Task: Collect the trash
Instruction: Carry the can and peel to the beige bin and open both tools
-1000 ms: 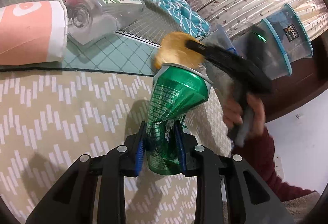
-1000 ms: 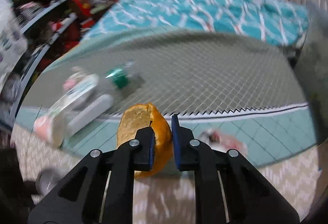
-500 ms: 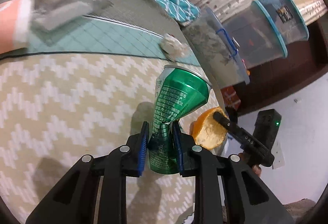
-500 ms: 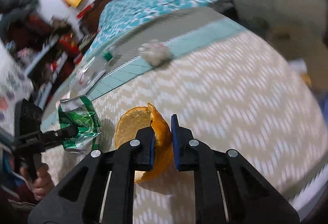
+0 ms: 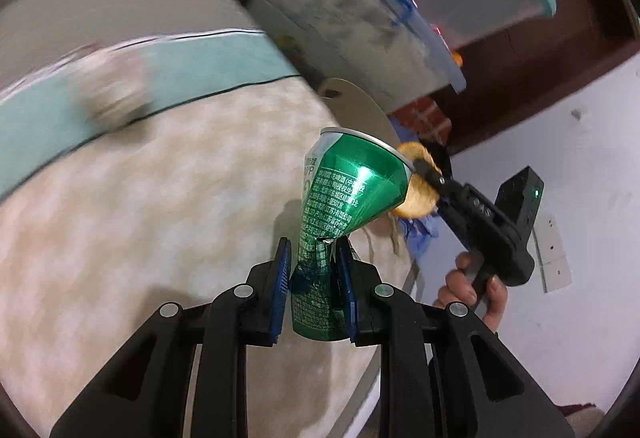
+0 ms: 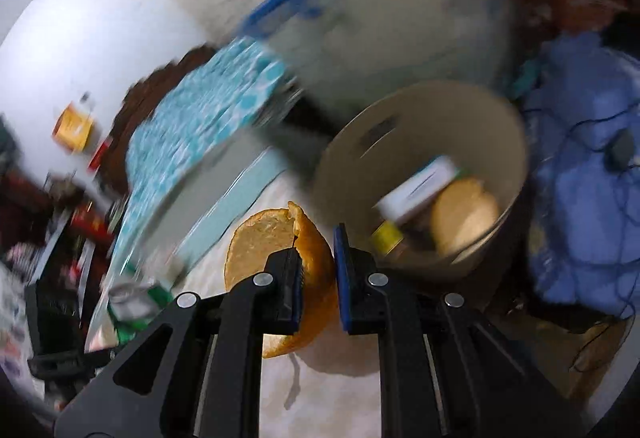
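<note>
Your left tool point(image 5: 314, 280) is clenched on the crushed waist of a green can point(image 5: 344, 193), whose long axis runs straight out along the fingers, with the flared rim end away from you. The can is carried in the air over the pale zigzag mat point(image 5: 140, 217), short of the beige bin point(image 5: 360, 105), whose rim shows just beyond the can's top. The can's side carries fine white print, too small to read.

Your right tool point(image 6: 318, 276) is clamped on an orange peel point(image 6: 276, 238), a hollow cup-shaped piece with its torn edge up, gripped through its wall. In the right wrist view the bin point(image 6: 516, 125) lies ahead of that tool and to its right, mouth open toward you, already holding a white carton point(image 6: 420, 189), a pale round piece and something yellow; no label there can be read through the blur.

That is the relation that matters: the bin sits just beyond the peel, so your right hand looks nearer to it than your left. I'd judge the peel goes in first, the can after. The right tool's body shows the letters "UAS" point(image 5: 478, 205) in the left view.
</note>
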### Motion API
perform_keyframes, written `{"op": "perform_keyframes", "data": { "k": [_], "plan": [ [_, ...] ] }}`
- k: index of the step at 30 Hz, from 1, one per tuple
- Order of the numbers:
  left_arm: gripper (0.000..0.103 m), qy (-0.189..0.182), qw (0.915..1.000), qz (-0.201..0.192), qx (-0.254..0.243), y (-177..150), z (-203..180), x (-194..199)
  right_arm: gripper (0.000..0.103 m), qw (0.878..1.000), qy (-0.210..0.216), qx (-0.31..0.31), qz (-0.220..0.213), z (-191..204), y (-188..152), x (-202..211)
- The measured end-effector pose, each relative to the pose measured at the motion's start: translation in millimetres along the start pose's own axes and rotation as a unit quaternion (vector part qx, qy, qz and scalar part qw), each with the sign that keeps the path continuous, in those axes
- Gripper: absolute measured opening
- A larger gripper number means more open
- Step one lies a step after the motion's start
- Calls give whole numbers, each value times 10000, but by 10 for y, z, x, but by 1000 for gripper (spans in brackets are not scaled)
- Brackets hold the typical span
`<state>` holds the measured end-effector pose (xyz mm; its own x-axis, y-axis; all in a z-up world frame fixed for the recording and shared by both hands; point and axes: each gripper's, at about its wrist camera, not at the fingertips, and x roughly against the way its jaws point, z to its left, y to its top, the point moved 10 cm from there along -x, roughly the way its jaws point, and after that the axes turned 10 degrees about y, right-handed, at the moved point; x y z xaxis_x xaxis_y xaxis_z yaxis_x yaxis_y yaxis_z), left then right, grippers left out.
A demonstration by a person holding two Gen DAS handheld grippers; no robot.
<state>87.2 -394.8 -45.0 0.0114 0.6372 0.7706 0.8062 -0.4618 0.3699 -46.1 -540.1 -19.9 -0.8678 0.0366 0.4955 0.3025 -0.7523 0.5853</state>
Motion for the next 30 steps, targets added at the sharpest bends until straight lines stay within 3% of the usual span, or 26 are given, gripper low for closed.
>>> {"op": "perform_keyframes", "data": {
  "k": [4, 8, 9, 10, 11, 12, 13, 20, 25, 30],
  "plan": [
    [21, 80, 9987, 150, -487, 421, -538, -491, 16, 9987, -317, -356, -201, -433, 367, -64],
    [23, 214, 9970, 179, -724, 781, -902, -928, 22, 9977, -518, -403, -157, -633, 477, -179],
    [42, 271, 9969, 206, -715, 829, -938, -1017, 24, 9976, -540, -410, -101, -667, 469, -213],
    [57, 439, 9967, 232, -646, 887, -942, -1119, 35, 9979, -464, -455, -58, -676, 459, -237],
    [70, 576, 9966, 178, -558, 928, -924, -1167, 60, 9979, -421, -485, -109, -673, 450, -219],
    [70, 596, 9968, 125, -525, 945, -921, -1181, 71, 9974, -454, -451, -319, -659, 466, -149],
    [70, 563, 9969, 130, -534, 937, -932, -1188, 73, 9969, -542, -309, -481, -627, 484, -78],
    [70, 410, 9970, -175, -635, 617, -741, -641, 69, 9971, -416, 129, -629, -219, 390, 45],
    [70, 568, 9962, -387, -535, 139, -311, -90, 68, 9978, 22, 638, -181, 395, 95, -217],
    [70, 1122, 9919, -578, -151, -476, 470, 480, 69, 9924, 433, 1051, 463, 1047, -379, -628]
  ]
}}
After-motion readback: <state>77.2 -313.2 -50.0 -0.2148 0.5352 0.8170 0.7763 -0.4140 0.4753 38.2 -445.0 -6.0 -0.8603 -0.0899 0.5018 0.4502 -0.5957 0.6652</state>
